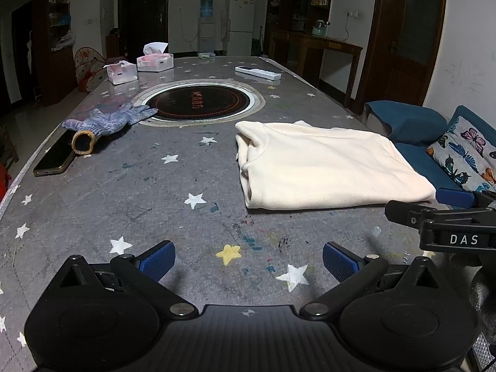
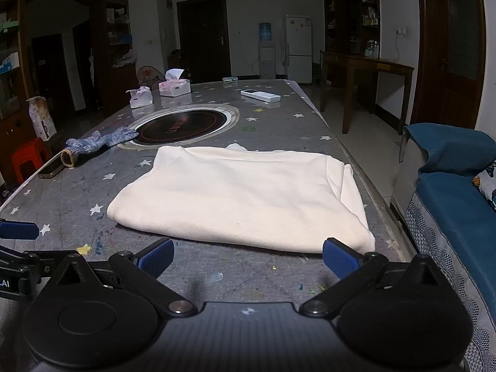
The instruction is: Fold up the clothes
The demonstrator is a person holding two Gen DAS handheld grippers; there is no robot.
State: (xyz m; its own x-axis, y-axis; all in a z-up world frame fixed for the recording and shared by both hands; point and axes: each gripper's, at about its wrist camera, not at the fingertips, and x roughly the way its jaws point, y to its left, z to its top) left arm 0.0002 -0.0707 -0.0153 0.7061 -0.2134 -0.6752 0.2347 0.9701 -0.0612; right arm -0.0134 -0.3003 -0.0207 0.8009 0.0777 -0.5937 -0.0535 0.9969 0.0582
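A cream garment [image 1: 325, 167] lies folded into a flat rectangle on the grey star-patterned table [image 1: 155, 192], near its right edge. It also shows in the right wrist view [image 2: 241, 198]. My left gripper [image 1: 248, 260] is open and empty, low over bare table to the left of and in front of the garment. My right gripper [image 2: 248, 257] is open and empty, just short of the garment's near edge. The right gripper also shows at the right edge of the left wrist view [image 1: 449, 217].
A knit glove [image 1: 105, 124] and a phone [image 1: 55, 158] lie at the table's left side. A round inset cooktop [image 1: 201, 102], two tissue boxes [image 1: 155, 62] and a white remote [image 1: 257, 73] sit farther back. A blue sofa [image 2: 455, 192] stands right of the table.
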